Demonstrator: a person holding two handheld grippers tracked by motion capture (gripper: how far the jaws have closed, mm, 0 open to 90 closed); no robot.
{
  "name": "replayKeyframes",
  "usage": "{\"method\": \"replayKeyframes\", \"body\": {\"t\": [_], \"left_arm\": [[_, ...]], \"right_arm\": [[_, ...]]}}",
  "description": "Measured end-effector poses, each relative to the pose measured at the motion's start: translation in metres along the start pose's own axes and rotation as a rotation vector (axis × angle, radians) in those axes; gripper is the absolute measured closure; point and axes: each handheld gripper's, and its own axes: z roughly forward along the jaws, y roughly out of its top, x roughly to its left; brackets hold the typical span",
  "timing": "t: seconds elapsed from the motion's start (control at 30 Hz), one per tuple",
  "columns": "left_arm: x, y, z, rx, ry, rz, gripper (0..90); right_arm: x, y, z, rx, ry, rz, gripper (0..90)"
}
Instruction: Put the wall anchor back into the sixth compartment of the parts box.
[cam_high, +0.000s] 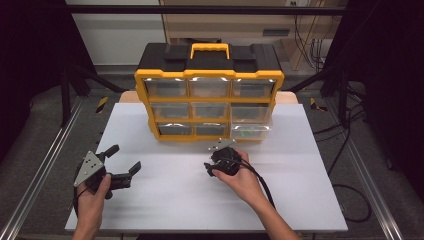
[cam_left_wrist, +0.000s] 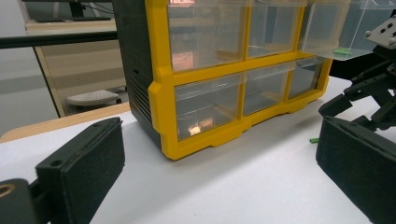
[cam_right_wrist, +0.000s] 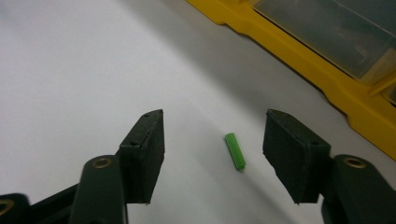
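item: yellow-and-black plastic drawer cabinet (cam_high: 209, 92) – boxy case with a yellow handle on top and 9 clear plastic drawers in 3 rows, set at the far middle of the white table (cam_high: 165, 200). the lower right drawer (cam_high: 251, 131) stands pulled out a little; in the left gripper view a small green piece (cam_left_wrist: 342, 50) lies inside a protruding clear drawer at the upper right.

item: green plug (cam_right_wrist: 235, 150) – short ribbed cylinder of plastic, lying flat on the smooth matt table surface just in front of the cabinet's yellow base.

item: right gripper (cam_right_wrist: 212, 149) – black, with flat textured pads, held in the right hand (cam_high: 243, 176) near the cabinet's front, tilted down at the table. its jaws stand wide apart with the plug on the table between them, nearer 1 pad, touching neither.

item: left gripper (cam_high: 124, 159) – black with a grey 3-cornered plate, held in the left hand (cam_high: 95, 196) at the table's near left, well apart from the cabinet. jaws spread wide, nothing between them.
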Motion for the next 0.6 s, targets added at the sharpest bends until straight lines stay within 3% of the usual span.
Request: {"method": "replayKeyframes", "body": {"t": [0.33,0.6], "left_arm": [[0.0,0.0,0.0,0.001,-0.002,0.001,1.5],[0.0,0.0,0.0,0.0,-0.003,0.003,1.5]], "right_arm": [[-0.002,-0.002,0.005,0.022,-0.021,-0.02,50.9],[-0.011,-0.004,0.013,0.028,-0.033,0.001,60.3]]}}
